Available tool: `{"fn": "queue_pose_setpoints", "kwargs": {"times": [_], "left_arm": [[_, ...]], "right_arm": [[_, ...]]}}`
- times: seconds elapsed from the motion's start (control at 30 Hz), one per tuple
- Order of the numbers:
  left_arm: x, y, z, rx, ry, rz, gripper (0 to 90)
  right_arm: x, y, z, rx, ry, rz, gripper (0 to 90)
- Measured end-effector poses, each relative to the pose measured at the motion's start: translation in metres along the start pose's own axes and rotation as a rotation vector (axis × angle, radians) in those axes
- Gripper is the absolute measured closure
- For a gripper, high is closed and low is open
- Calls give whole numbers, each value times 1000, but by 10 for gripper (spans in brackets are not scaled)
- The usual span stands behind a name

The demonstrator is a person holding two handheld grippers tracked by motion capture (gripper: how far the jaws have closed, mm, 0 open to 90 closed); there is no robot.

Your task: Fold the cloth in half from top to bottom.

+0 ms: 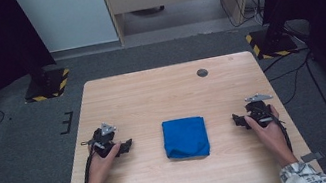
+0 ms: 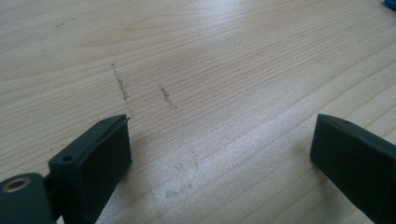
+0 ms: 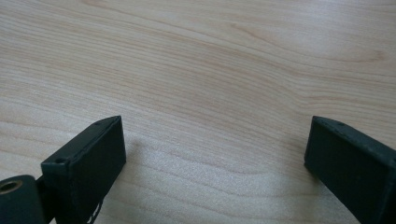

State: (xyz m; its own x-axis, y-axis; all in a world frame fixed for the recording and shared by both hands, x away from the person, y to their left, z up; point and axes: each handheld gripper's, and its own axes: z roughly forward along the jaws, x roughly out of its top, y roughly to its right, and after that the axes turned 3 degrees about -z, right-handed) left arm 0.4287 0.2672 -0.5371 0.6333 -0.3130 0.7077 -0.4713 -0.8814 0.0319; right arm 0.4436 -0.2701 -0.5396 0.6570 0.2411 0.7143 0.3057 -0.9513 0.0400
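Cloth (image 1: pixel 185 138), blue and folded, lies mid-counter (image 1: pixel 151 93) between left gripper (image 1: pixel 128 143) and right gripper (image 1: pixel 235 120), both with jaws spread empty. Folding looks finished; next, probably withdrawing.

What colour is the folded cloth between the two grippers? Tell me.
Solid bright blue. The folded cloth shows best in the high view, lying on the table.
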Motion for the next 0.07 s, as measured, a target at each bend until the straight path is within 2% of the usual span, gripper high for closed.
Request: {"fn": "queue_pose_setpoints", "kwargs": {"times": [0.07], "left_arm": [[0, 0, 0, 0, 0, 0, 46]], "right_arm": [[0, -1, 0, 0, 1, -2, 54]]}}
